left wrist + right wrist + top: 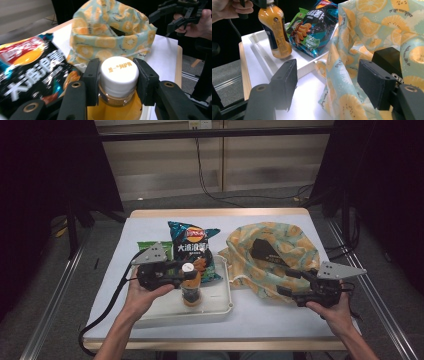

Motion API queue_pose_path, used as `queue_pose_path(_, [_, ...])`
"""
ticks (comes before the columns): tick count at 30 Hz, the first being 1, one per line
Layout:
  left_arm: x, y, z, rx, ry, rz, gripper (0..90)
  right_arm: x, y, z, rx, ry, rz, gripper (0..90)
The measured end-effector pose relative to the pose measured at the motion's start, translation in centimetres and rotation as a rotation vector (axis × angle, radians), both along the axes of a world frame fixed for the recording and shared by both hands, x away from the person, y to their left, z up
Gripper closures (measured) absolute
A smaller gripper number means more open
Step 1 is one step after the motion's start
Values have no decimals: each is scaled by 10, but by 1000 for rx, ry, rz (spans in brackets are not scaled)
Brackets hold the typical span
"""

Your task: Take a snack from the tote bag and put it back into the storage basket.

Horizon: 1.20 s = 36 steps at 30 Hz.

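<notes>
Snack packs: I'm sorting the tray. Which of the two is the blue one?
The large crisp bag leaning up in the white tray is dark blue; the smaller packet behind the left gripper is green.

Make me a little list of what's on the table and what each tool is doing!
left tool: clamped on the bottle's white cap
bottle: orange drink, tilted over the tray
tray: white, near the table's front edge
chip bag: dark blue, leaning on the tray's far end
green packet: behind the left tool
fabric bag: orange-slice print, right of the tray
right tool: open, at the fabric bag's edge, gripping nothing
</notes>
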<state>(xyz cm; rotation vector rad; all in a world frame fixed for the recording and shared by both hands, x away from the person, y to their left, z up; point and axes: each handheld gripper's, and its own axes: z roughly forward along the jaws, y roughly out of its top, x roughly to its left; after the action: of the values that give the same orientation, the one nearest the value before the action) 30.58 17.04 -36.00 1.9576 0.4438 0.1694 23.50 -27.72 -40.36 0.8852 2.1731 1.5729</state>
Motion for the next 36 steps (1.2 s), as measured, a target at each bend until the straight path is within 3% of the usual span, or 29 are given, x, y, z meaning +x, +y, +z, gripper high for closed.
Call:
queue_pose_path(6, [-6,23,-5,20,-4,32,589,1,-1,1,2,-1,-5,327])
queue_pose_path(10, [-11,40,-4,14,-3,62,589,1,0,0,1,2,-4,391])
queue_pose_path(16, [-14,68,-5,8,-2,121,589,2,0,0,-3,3,-5,399])
queue_pose_path(18, [-13,75,-6,-11,-3,131,590,3,0,0,-2,3,-3,399])
queue_pose_path(19, [-13,80,-6,1,1,138,590,3,0,0,1,3,-4,397])
queue_pose_path(25, [-16,90,-12,10,10,155,589,3,0,0,-2,1,-2,396])
queue_pose_path(36, [-14,93,-16,-4,1,133,589,4,1,-1,-3,4,2,393])
